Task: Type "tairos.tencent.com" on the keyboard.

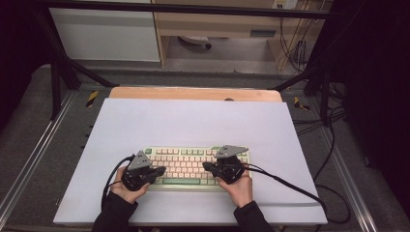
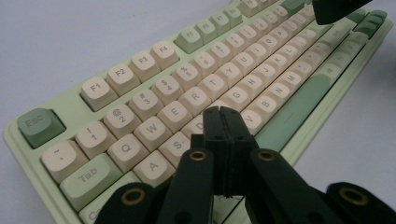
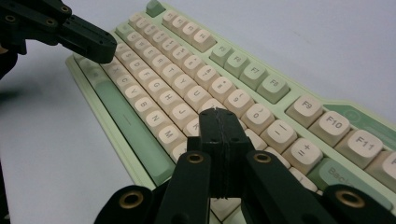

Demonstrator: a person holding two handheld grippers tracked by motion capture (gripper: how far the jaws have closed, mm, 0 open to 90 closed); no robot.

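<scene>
Near the front edge of the white table (image 1: pixel 193 121), a green and cream keyboard (image 1: pixel 186 166) is lying flat. Both hands are hovering over it: the left tool (image 2: pixel 223 112) is poised above the left letter keys with its jaws pressed together and gripping nothing, and the right tool (image 3: pixel 218 114) is sitting likewise closed and empty above the right keys
</scene>
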